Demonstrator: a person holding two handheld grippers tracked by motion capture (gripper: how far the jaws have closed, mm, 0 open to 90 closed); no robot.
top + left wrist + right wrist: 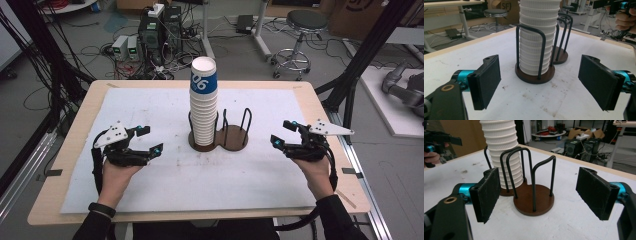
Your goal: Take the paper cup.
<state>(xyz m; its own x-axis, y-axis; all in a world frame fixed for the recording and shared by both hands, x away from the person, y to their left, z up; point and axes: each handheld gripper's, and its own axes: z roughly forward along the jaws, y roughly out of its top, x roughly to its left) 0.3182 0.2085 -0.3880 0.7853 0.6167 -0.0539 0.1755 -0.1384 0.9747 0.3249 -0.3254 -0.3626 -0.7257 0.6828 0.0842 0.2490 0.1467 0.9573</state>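
While both tools gape empty, cup stack (203, 102) stands upright in holder (235, 140); left tool (146, 140) and right tool (283, 133) flank it, about equally near.

Black grippers (151, 140), teal joints, grey plates; dark sleeves (342, 218).

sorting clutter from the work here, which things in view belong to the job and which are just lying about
In the job:
stack of paper cups
cup holder
left gripper
right gripper

Just lying about:
stool
computer towers
floor cables
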